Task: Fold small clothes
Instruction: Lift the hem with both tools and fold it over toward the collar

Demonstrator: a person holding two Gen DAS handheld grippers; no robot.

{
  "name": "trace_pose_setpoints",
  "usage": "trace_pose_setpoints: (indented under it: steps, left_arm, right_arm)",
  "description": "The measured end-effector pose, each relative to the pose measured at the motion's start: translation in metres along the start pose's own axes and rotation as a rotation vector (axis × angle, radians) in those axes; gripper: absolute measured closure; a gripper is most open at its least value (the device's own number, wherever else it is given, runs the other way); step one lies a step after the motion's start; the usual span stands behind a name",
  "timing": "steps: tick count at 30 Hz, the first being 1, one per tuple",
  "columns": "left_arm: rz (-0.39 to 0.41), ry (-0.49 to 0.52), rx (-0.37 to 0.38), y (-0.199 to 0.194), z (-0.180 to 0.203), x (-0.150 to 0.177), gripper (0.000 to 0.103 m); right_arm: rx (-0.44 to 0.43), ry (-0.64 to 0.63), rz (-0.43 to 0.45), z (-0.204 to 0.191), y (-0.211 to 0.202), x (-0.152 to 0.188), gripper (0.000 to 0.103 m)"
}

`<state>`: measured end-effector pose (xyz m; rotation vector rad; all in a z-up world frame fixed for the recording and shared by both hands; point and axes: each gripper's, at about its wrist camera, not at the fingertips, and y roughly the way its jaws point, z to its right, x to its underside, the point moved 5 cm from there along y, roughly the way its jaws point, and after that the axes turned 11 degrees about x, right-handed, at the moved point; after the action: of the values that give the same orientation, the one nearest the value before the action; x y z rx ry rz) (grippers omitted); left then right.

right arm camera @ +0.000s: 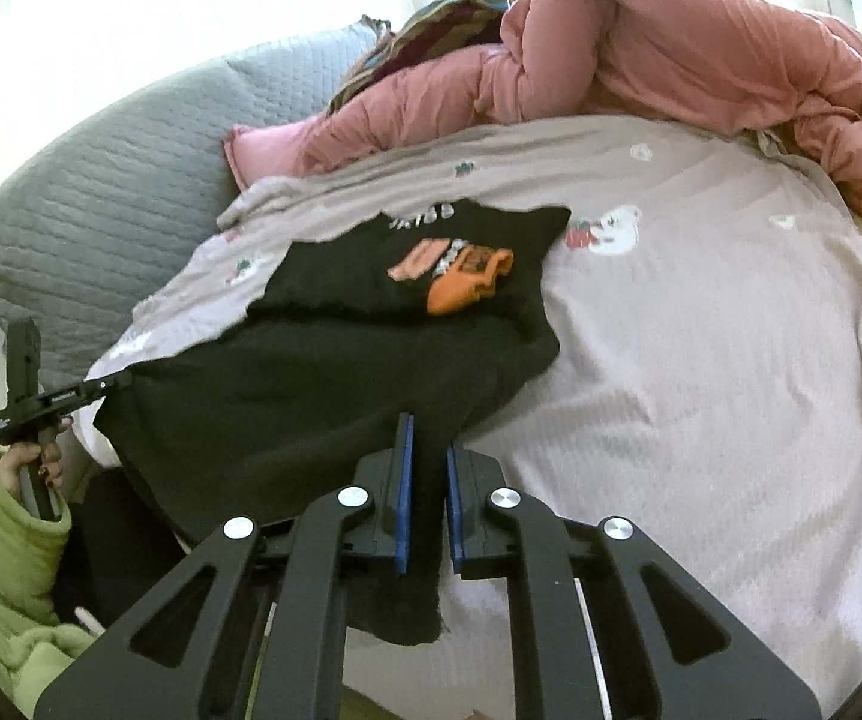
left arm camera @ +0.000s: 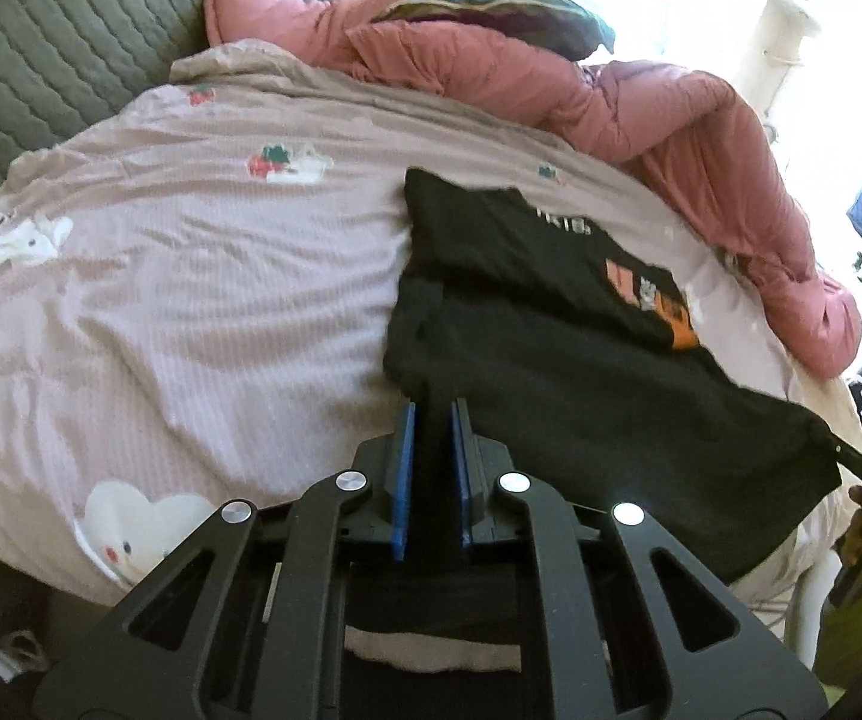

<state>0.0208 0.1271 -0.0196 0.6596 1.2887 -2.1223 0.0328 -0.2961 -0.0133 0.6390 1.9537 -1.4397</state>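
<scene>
Hanging black shirt (left arm camera: 580,396) edge clamped between both hand-held grippers.

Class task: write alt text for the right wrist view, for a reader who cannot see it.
The right gripper is shut on the near edge of a black T-shirt with an orange print, spread on a bed sheet patterned with small cartoon figures. At far left, the left gripper pinches the shirt's other corner. A pink duvet is bunched behind.
</scene>
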Motion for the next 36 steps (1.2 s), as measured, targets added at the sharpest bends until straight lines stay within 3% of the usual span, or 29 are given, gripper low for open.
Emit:
trace_pose_setpoints:
  steps: [10,17,21,24,29,36]
  left_arm:
    - [0.079,-0.015,-0.032,0.006,0.001,-0.05,0.103]
    - [0.067,-0.042,-0.023,0.028,-0.006,-0.069,0.103]
    - [0.011,-0.055,-0.003,0.034,-0.009,-0.05,0.1]
    - [-0.029,-0.084,0.025,0.032,-0.014,-0.031,0.079]
    - [-0.105,-0.112,0.066,0.028,-0.014,0.012,0.078]
    - [-0.178,-0.137,0.077,0.033,-0.012,0.048,0.063]
  right_arm:
    - [0.009,0.045,0.096,0.012,0.008,-0.047,0.095]
    - [0.042,0.05,0.116,0.014,0.03,-0.077,0.095]
    - [0.052,0.079,0.075,0.018,0.045,-0.077,0.094]
    - [0.064,0.085,0.056,0.021,0.051,-0.07,0.094]
    - [0.064,0.106,0.039,0.025,0.052,-0.059,0.094]
    - [0.062,0.084,0.053,0.022,0.042,-0.05,0.094]
